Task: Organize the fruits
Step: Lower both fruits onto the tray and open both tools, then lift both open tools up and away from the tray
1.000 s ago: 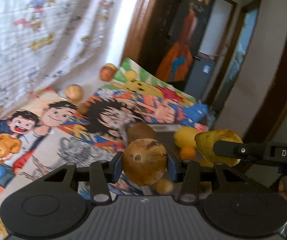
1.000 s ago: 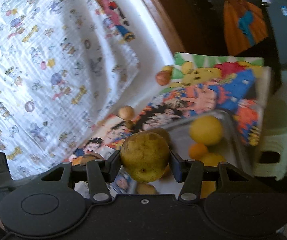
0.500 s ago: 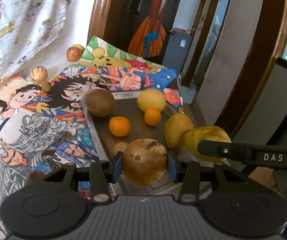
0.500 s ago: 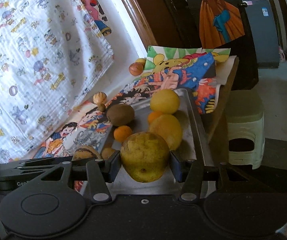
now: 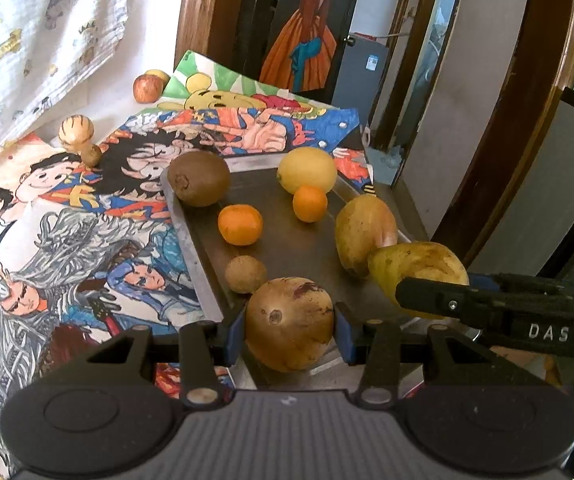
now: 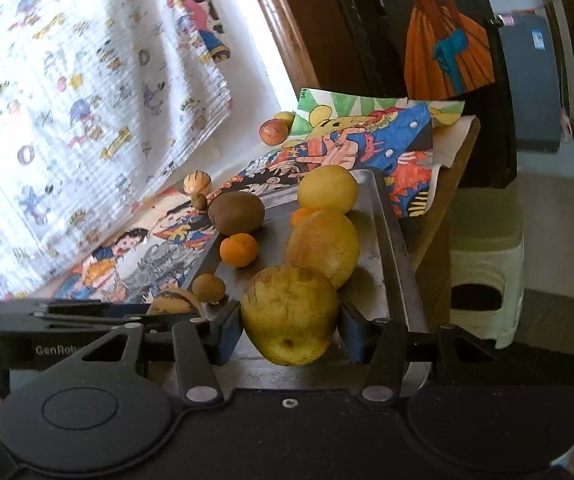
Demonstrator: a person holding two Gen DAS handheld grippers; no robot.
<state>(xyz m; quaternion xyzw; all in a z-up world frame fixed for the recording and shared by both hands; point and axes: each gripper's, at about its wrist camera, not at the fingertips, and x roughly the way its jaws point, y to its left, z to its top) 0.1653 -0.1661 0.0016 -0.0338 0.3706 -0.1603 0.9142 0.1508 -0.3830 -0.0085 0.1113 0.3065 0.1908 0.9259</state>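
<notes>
Now we hold a fruit in each gripper above the near end of the metal tray (image 5: 191, 240). Our left gripper (image 5: 289, 326) is clamped on a brown spotted fruit (image 5: 289, 322), its blue pads pressed to both sides. Our right gripper (image 6: 290, 322) is clamped on a yellow-green pear (image 6: 290, 314); from the left wrist view that pear (image 5: 419, 268) sits at about 3 o'clock of the brown fruit, just beside it.

On the tray lie a kiwi (image 5: 198, 178) at 11 o'clock, a lemon (image 5: 307, 170) at 1 o'clock, two small oranges (image 5: 240, 224) (image 5: 310, 203) between them, a small brown fruit (image 5: 245, 274) near the left rim, and a large yellow fruit (image 5: 363, 234) at the right, touching the held pear in view.

Beyond the tray, on the cartoon-printed surface (image 5: 67, 220), a striped round fruit (image 5: 76, 130) and an apple (image 5: 147, 88) rest at 10 and 11 o'clock, well apart from the tray.
</notes>
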